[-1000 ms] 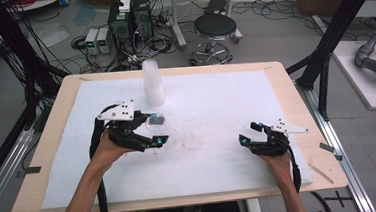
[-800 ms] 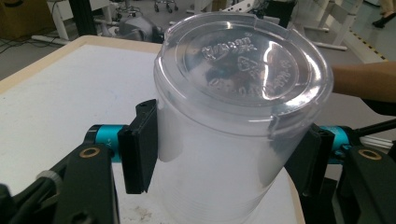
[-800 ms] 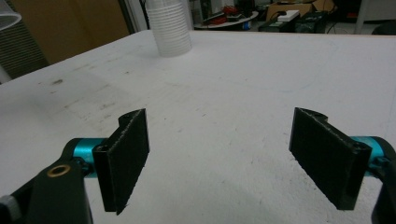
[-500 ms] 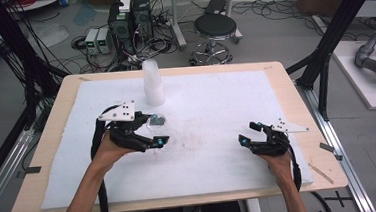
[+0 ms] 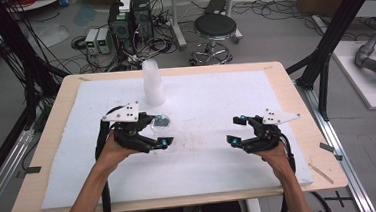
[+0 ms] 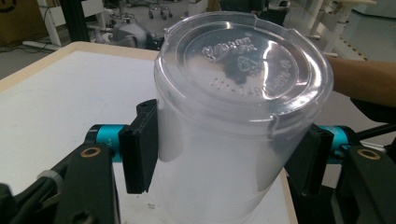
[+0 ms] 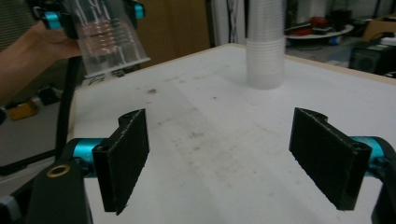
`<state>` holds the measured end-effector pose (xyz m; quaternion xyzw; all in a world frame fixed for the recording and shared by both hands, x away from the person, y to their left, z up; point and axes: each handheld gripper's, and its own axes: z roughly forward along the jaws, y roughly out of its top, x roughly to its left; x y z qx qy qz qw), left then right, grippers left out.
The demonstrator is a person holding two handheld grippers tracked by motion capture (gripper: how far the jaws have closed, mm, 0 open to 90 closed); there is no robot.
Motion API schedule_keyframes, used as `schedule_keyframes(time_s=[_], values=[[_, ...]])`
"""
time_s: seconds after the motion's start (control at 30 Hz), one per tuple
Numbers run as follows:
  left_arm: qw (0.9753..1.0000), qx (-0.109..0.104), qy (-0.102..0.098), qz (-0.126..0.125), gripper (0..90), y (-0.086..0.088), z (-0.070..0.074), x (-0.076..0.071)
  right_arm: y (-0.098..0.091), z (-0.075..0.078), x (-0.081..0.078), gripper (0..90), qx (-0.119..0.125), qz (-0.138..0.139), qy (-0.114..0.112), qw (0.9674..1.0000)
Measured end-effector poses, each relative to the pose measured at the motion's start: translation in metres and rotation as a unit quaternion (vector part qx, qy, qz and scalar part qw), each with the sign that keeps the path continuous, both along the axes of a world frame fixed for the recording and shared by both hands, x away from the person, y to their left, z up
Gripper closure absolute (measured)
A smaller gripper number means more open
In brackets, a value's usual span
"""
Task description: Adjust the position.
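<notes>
nothing moved, clear cup (image 6: 238,116) clamped between left tongs (image 6: 224,154), right tongs (image 7: 229,163) agape

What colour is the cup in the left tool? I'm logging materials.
Clear, colourless plastic cup with embossed lettering; best in the left gripper view.

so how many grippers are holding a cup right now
1. The left tongs are shut on a clear plastic cup, held above the white mat. The right tongs are open with nothing between them. A stack of cups stands untouched farther back.
</notes>
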<state>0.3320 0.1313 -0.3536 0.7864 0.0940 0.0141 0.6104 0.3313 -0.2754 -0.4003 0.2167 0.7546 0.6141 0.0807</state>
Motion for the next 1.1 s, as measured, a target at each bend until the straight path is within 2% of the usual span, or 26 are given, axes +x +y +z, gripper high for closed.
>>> schedule_keyframes(time_s=[0.2,0.3,0.33,0.4,0.5,0.6,0.63,0.67,0.7,0.73,0.83,1.03,1.07,1.1], values=[[1.0000,-0.007,0.000,-0.007,36.0,-0.007,0.001,-0.004,0.023,0.014,0.003,19.7,0.003,0.056,-0.004,0.9984],[0.9999,-0.009,-0.001,-0.010,36.0,-0.009,0.001,-0.004,0.034,0.019,0.003,19.7,-0.005,0.081,0.000,0.9967],[0.9999,-0.009,-0.001,-0.011,36.0,-0.009,0.001,-0.004,0.034,0.019,0.003,19.7,-0.005,0.081,0.000,0.9967],[0.9998,-0.013,0.000,-0.012,36.0,-0.011,0.001,-0.005,0.044,0.025,0.004,19.6,-0.009,0.104,-0.001,0.9946],[0.9998,-0.014,0.000,-0.014,36.0,-0.013,0.000,-0.005,0.051,0.028,0.005,19.7,-0.013,0.115,0.000,0.9932],[0.9997,-0.015,0.000,-0.018,36.1,-0.017,0.000,-0.007,0.066,0.031,0.006,19.7,-0.019,0.141,0.002,0.9899],[0.9997,-0.015,0.000,-0.018,36.1,-0.017,0.000,-0.007,0.066,0.031,0.006,19.7,-0.019,0.141,0.002,0.9899],[0.9997,-0.016,0.000,-0.020,36.1,-0.019,0.000,-0.007,0.073,0.032,0.006,19.7,-0.021,0.151,0.001,0.9883],[0.9997,-0.016,0.000,-0.020,36.1,-0.019,0.000,-0.007,0.073,0.032,0.006,19.7,-0.021,0.151,0.001,0.9883],[0.9997,-0.017,-0.002,-0.020,36.1,-0.020,0.000,-0.008,0.080,0.032,0.006,19.7,-0.026,0.161,0.002,0.9866],[0.9996,-0.021,0.001,-0.020,36.2,-0.022,-0.001,-0.008,0.088,0.032,0.005,19.6,-0.030,0.172,0.001,0.9846],[0.9995,-0.025,0.002,-0.021,36.2,-0.025,-0.002,-0.009,0.099,0.030,0.004,19.6,-0.027,0.184,-0.004,0.9826],[0.9995,-0.025,0.001,-0.021,36.3,-0.026,-0.003,-0.009,0.101,0.030,0.003,19.6,-0.027,0.187,0.003,0.9819],[0.9995,-0.025,0.001,-0.021,36.3,-0.026,-0.003,-0.009,0.102,0.030,0.003,19.7,-0.027,0.188,-0.002,0.9818]])
